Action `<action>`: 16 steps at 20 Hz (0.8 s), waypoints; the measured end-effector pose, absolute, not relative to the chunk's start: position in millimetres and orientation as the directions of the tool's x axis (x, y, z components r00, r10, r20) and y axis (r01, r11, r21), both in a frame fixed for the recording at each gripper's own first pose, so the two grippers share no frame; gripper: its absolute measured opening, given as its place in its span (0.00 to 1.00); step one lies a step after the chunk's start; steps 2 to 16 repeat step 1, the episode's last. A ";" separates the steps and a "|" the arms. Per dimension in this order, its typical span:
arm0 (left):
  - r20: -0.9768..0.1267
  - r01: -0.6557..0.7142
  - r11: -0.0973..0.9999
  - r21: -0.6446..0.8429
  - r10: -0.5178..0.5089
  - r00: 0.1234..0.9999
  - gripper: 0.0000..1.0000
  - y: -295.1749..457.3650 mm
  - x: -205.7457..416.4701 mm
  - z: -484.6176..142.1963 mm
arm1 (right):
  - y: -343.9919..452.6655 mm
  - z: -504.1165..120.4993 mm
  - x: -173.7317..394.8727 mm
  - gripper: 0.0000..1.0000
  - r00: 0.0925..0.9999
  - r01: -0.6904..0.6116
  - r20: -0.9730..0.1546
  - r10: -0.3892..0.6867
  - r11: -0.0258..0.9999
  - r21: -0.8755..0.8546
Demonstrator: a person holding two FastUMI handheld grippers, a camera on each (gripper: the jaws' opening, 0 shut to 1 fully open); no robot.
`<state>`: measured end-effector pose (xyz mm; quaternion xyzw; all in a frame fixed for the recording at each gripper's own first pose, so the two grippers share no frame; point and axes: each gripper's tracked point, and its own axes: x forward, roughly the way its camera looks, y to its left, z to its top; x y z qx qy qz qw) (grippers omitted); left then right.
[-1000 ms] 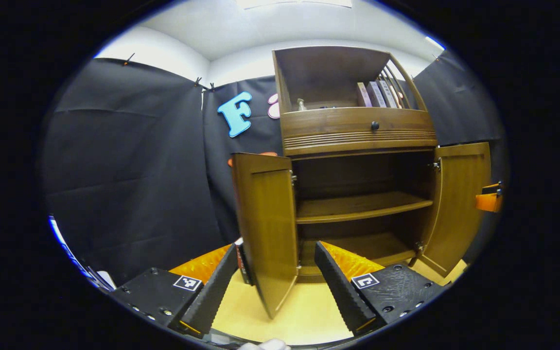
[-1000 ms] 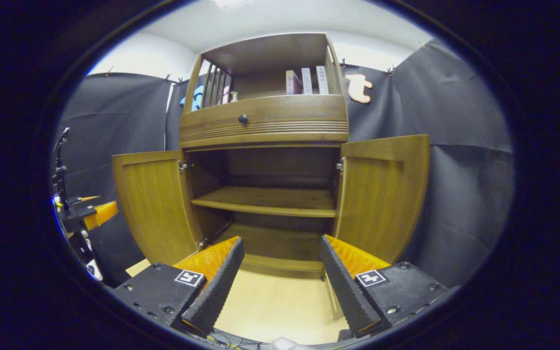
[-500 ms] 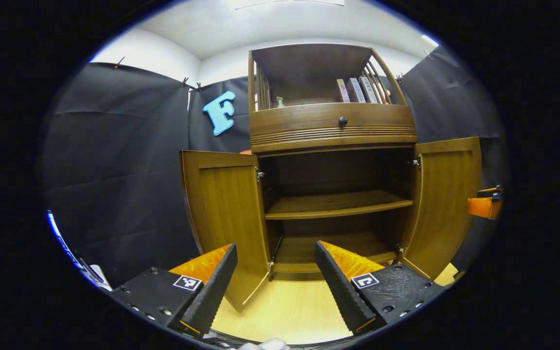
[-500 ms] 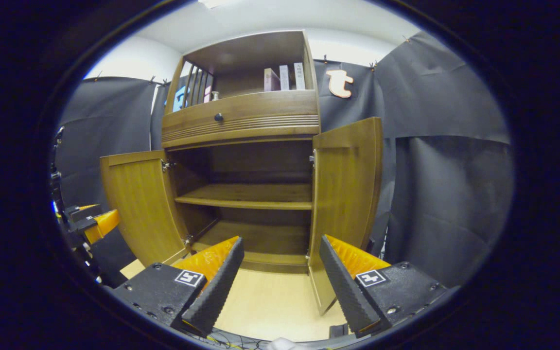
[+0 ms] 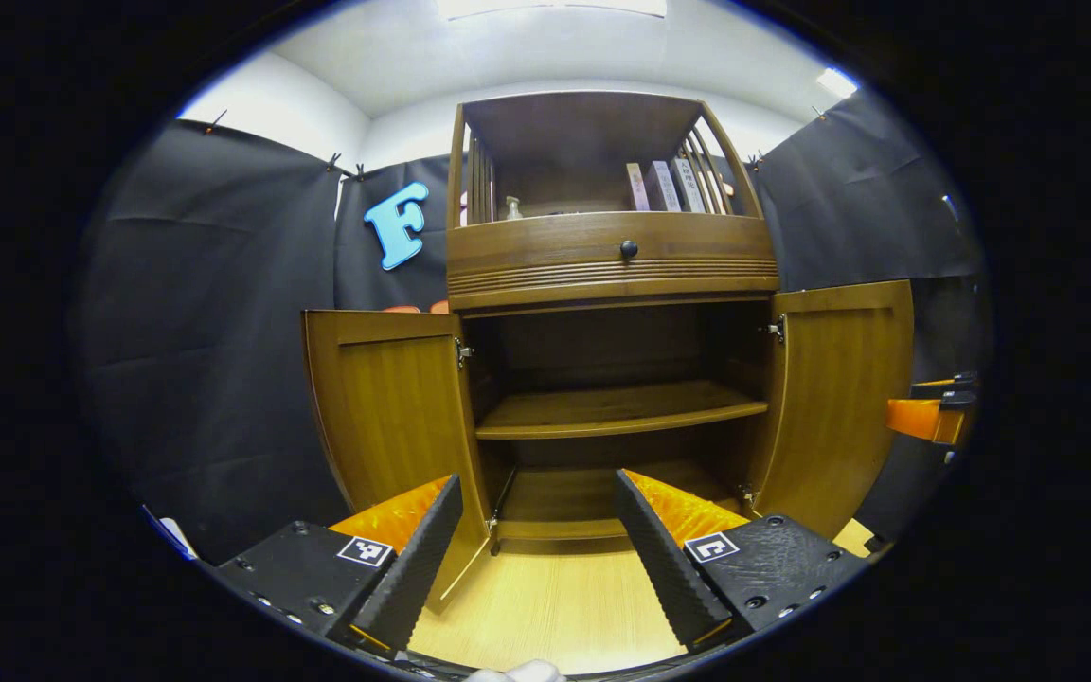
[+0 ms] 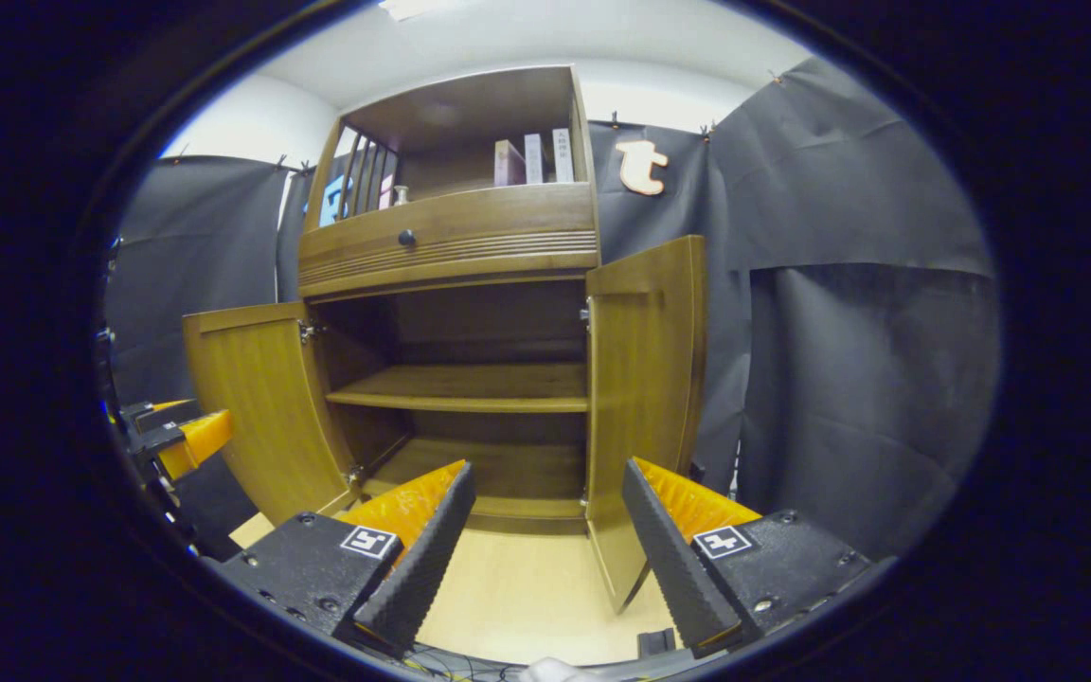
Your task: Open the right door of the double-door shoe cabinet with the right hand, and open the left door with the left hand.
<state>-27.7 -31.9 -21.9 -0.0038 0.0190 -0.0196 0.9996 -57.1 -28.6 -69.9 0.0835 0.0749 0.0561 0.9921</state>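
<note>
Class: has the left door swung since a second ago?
No. In the right gripper view the left door keeps the same wide angle to the cabinet.

My left gripper view: low, faces shoe cabinet [image 5: 612, 275] near-frontally. My right gripper view: low, cabinet at 11 o'clock. Both share cabinet.

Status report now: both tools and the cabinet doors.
Left tool open, holding nothing. Right tool open, holding nothing. Left door and right door both swung open, shelves bare. Nothing in the way.
</note>
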 end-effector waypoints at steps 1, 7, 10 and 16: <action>-0.039 0.048 0.999 -0.009 -0.049 0.998 1.00 -33.7 -26.6 -21.3 | -29.5 -68.1 -57.0 0.99 0.984 -0.091 -0.137 0.116 0.980 0.174; -0.039 0.048 0.999 -0.009 -0.049 0.998 1.00 -33.7 -26.6 -21.3 | -29.5 -68.1 -57.0 0.99 0.984 -0.091 -0.137 0.116 0.980 0.174; -0.039 0.048 0.999 -0.009 -0.049 0.998 1.00 -33.7 -26.6 -21.3 | -29.5 -68.1 -57.0 0.99 0.984 -0.091 -0.137 0.116 0.980 0.174; -0.039 0.048 0.999 -0.009 -0.049 0.998 1.00 -33.7 -26.6 -21.3 | -29.5 -68.1 -57.0 0.99 0.984 -0.091 -0.137 0.116 0.980 0.174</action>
